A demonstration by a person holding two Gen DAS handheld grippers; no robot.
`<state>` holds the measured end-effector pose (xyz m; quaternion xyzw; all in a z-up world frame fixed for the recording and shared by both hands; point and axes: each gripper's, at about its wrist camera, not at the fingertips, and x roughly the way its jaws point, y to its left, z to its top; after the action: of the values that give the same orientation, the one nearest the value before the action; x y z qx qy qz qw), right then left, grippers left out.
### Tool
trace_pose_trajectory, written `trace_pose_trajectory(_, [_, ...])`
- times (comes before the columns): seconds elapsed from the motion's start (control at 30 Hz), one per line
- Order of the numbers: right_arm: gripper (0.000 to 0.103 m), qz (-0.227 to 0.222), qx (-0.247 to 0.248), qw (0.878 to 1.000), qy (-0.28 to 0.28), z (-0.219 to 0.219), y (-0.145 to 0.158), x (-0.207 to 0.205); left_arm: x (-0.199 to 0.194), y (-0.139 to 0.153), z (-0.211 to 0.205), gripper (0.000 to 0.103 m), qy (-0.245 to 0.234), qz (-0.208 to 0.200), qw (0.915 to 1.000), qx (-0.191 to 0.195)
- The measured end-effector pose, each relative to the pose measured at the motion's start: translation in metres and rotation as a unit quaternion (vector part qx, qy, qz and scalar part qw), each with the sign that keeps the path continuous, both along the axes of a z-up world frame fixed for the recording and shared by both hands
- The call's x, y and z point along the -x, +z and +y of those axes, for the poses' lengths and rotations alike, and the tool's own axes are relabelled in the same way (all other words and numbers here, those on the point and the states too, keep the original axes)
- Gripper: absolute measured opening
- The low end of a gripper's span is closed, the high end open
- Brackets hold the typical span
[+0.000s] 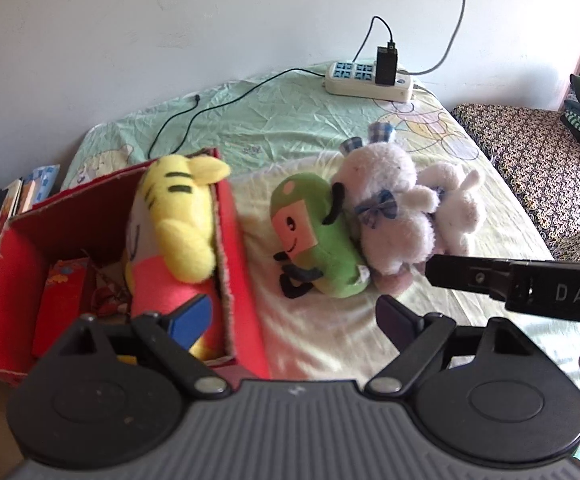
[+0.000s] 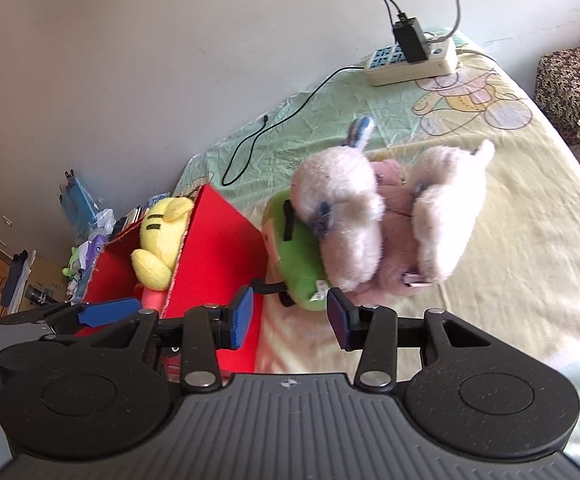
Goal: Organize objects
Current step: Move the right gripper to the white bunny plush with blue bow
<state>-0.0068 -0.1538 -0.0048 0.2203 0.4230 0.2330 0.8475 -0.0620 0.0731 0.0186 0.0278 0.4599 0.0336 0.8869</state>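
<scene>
In the left wrist view, a red box (image 1: 234, 248) sits on the bed (image 1: 310, 320). One yellow toy (image 1: 178, 216) is inside the box already, leaning on the box wall, so it looks put away. Three soft toys are not in the box yet. They lie in a pile just beside it: one green toy (image 1: 314, 240), one white bunny (image 1: 386, 216) and one smaller white toy (image 1: 458, 204). The green one is closest to the box and touches the bunny. The left gripper (image 1: 290, 312) hangs over the box edge with its fingers spread wide and nothing between them. The tip of the right gripper (image 1: 462, 274) pokes in from the right, near the bunny.

In the right wrist view, the right gripper (image 2: 290, 316) points at the pile. Its two fingers are apart and hold nothing. The green toy (image 2: 298, 256) lies just in front of them, pressed under the bunny (image 2: 342, 216). It is probably the next one to be picked up. One power strip (image 2: 410, 60) rests far back on the bed, with one black charger (image 2: 410, 40) plugged in.
</scene>
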Motion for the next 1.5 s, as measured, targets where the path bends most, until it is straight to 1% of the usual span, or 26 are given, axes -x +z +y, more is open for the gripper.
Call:
trace_pose_trajectory(0.3, [0.045,0.026,-0.016,0.999,-0.022,-0.045,-0.015,-0.001,-0.013,-0.015,-0.044,0.088,-0.010,0.024,0.9995,-0.016])
trace_pose_trajectory(0.47, [0.045,0.035,-0.009,0.999,-0.035,-0.063,-0.025,-0.003,-0.021,-0.032,-0.060,0.088,-0.010,0.043,0.9987,-0.026])
trace_pose_trajectory(0.67, [0.045,0.057,0.022,0.996,-0.059,-0.076,-0.042,-0.008,-0.035,-0.056,-0.065,0.088,-0.006,0.078,0.9965,-0.030])
trace_pose_trajectory(0.77, [0.045,0.073,0.023,0.994,-0.072,-0.082,-0.050,-0.012,-0.042,-0.065,-0.063,0.088,-0.003,0.092,0.9954,-0.026])
trace_pose_trajectory(0.9, [0.045,0.084,0.023,0.994,-0.072,-0.083,-0.059,-0.018,-0.051,-0.075,-0.064,0.088,-0.005,0.101,0.9946,-0.021])
trace_pose_trajectory(0.97, [0.045,0.092,0.015,0.993,-0.077,-0.085,-0.064,-0.022,-0.055,-0.080,-0.065,0.088,-0.011,0.108,0.9938,-0.023])
trace_pose_trajectory(1.1, [0.045,0.114,-0.016,0.990,-0.085,-0.087,-0.074,-0.033,-0.065,-0.091,-0.067,0.088,-0.017,0.119,0.9924,-0.025])
trace_pose_trajectory(1.27, [0.045,0.111,-0.026,0.989,-0.096,-0.090,-0.076,-0.045,-0.079,-0.101,-0.068,0.088,-0.024,0.129,0.9911,-0.027])
trace_pose_trajectory(1.5, [0.046,0.120,-0.048,0.986,-0.104,-0.096,-0.087,-0.056,-0.091,-0.118,-0.073,0.088,-0.037,0.142,0.9891,-0.012])
